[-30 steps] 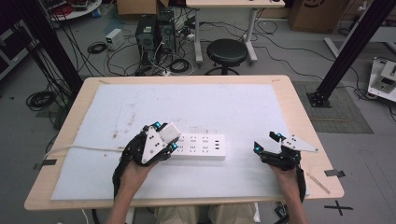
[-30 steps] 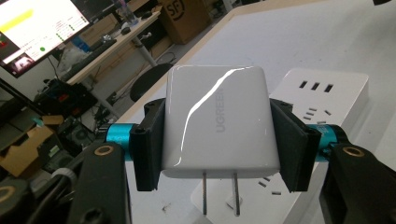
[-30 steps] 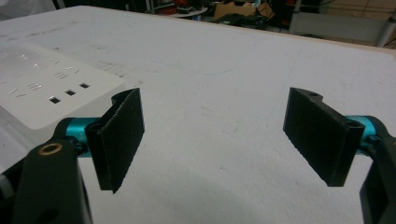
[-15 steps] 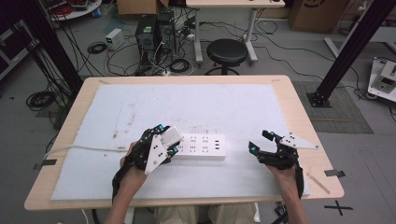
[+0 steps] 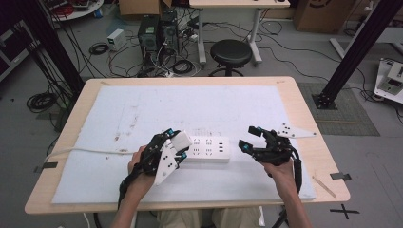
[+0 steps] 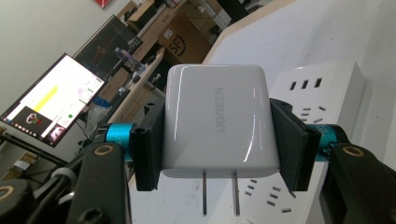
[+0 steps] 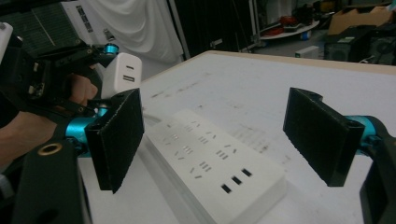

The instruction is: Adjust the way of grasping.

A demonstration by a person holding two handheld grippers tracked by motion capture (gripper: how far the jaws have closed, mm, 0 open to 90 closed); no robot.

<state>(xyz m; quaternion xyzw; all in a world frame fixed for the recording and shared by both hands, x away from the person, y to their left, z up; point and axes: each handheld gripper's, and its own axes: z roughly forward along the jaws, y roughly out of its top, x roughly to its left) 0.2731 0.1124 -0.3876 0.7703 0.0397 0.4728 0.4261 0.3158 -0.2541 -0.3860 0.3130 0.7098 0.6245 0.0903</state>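
Observation:
A white power strip (image 5: 209,149) lies on the white mat near the table's front, its cord (image 5: 85,151) running off to the left. My left gripper (image 5: 177,145) is shut on a white UGREEN charger (image 6: 217,121), held over the strip's left end with its two prongs (image 6: 219,192) bare and pointing down at the sockets. The charger (image 7: 122,73) and the strip (image 7: 212,165) lie between the jaws in the right gripper view. My right gripper (image 5: 249,138) stands open just right of the strip's right end, nothing between its pads (image 7: 116,137).
The white mat (image 5: 199,109) covers most of the wooden table (image 5: 304,102). A thin wooden stick (image 5: 325,186) and black tape marks lie at the front right corner. A stool (image 5: 230,51), computers and cables stand on the floor beyond the far edge.
The right gripper has moved left toward the strip's right end. The left gripper has tilted the charger over the strip's left end.

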